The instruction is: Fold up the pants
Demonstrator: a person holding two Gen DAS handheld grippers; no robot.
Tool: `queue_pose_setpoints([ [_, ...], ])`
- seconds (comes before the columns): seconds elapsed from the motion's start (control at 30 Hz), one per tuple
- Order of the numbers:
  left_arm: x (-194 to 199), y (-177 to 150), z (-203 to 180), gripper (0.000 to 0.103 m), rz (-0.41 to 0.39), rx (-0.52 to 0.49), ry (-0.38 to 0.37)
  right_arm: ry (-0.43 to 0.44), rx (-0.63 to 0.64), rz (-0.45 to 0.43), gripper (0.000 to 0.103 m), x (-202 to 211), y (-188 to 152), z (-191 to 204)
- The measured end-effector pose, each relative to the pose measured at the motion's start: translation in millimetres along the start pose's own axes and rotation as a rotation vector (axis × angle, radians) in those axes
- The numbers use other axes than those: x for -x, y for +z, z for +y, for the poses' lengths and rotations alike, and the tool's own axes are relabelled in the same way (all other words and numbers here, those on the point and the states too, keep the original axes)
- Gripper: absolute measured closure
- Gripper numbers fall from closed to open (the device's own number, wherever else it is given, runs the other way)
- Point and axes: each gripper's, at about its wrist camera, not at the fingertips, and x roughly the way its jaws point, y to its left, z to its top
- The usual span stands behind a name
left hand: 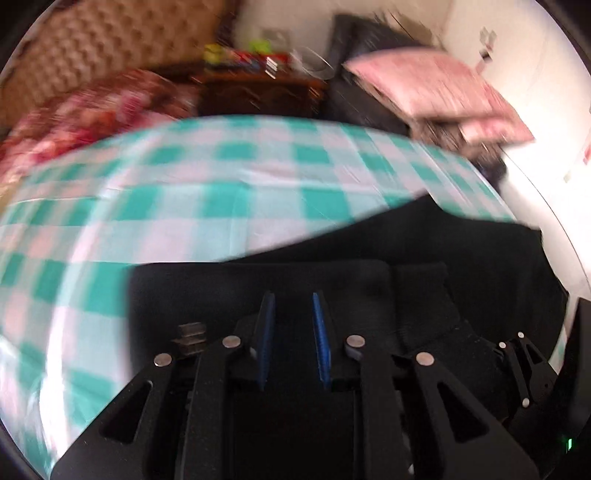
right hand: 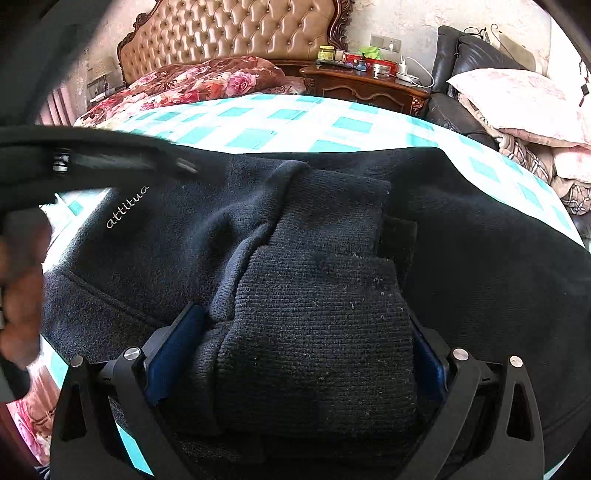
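Observation:
Dark navy pants (right hand: 229, 229) lie spread on a bed with a teal-and-white checked sheet (right hand: 295, 122). My right gripper (right hand: 295, 347) is wide open, with the ribbed cuff end (right hand: 317, 332) of the pants bunched between its blue pads. In the blurred left wrist view my left gripper (left hand: 293, 306) hovers over the dark pants (left hand: 443, 251); its blue pads stand a narrow gap apart with dark cloth seen between them, and I cannot tell if they pinch it. The left gripper's body shows at the upper left of the right wrist view (right hand: 92, 158).
A tufted headboard (right hand: 229, 33) and a floral quilt (right hand: 192, 85) are at the bed's far end. A wooden nightstand (right hand: 365, 88) with small items stands beside it. A black chair with a pink pillow (right hand: 517, 99) stands at the right.

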Motion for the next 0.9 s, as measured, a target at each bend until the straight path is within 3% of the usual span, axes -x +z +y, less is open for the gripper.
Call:
queue_pose_setpoints([
  [0.1, 31, -19, 28, 0.082, -0.058, 0.096, 0.076, -0.002, -0.001, 0.0, 0.006, 0, 0, 0],
  [0.2, 47, -40, 52, 0.082, -0.052, 0.165, 0.113, -0.005, -0.002, 0.001, 0.006, 0, -1, 0],
  [0.33, 34, -64, 69, 0.081, 0.018, 0.191, 0.088, -0.012, -0.004, 0.008, 0.006, 0, 0, -1],
  [0.53, 29, -74, 72, 0.081, -0.006, 0.196, 0.078, -0.022, -0.007, 0.02, 0.006, 0, 2, 0],
  [0.67, 32, -81, 83, 0.078, -0.022, 0.242, 0.009, -0.043, 0.01, -0.002, 0.008, 13, 10, 4],
  [0.73, 32, -83, 82, 0.077, -0.026, 0.237, 0.004, -0.05, 0.024, -0.042, 0.016, 23, 21, 4],
  [0.8, 32, -84, 81, 0.077, -0.036, 0.238, 0.006, -0.033, 0.009, -0.052, 0.034, 26, 36, 1],
  [0.9, 32, -85, 80, 0.075, -0.044, 0.241, 0.004, -0.031, 0.015, -0.064, 0.046, 18, 58, 0],
])
